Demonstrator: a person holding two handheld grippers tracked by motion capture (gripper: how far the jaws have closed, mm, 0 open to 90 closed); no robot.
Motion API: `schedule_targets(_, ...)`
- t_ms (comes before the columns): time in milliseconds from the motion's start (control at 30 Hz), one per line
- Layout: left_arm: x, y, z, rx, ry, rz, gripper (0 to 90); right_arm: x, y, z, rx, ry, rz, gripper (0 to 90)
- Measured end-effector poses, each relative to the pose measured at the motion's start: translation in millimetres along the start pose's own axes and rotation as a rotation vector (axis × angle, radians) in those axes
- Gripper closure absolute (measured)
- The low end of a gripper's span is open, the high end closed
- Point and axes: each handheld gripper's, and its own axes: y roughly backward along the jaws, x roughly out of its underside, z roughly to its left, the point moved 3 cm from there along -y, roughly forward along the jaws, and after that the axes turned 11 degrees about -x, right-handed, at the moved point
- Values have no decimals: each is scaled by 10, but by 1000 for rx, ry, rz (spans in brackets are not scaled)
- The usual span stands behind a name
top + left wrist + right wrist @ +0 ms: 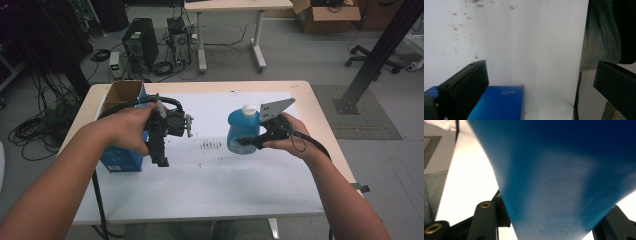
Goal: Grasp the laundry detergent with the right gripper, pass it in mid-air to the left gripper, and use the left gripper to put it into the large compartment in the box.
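Over white table [200, 180], tongs [248, 141] gripping bottle [239, 131]

Right gripper [248, 141]: fingertips hidden behind the blue plastic bottle with white cap [242, 131] in the high view. In the right gripper view the bottle sits so close between the fingers that it's a soft blur, top and bottom cut by the frame. Small blue cardboard box [499, 102] beside the left finger in the left gripper view: cut off by bottom edge, white print too small to read.
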Motion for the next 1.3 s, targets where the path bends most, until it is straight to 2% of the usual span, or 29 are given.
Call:
schedule_targets(167,-24,26,2,-2,-1,-1,2,-39,-77,106,-30,27,18,450)
schedule_targets(367,-55,38,0,-3,-3,-1,2,-48,-177,240,-63,43,11,450)
schedule_targets(500,-74,45,-1,-3,-4,-2,2,-33,-220,286,-76,41,4,450)
schedule_targets(933,-159,55,-19,-8,-18,-10,2,-24,-565,469,-163,14,-23,449)
schedule_targets(1300,-161,49,-45,-4,-18,-13,2,-98,-813,521,-179,12,-37,448)
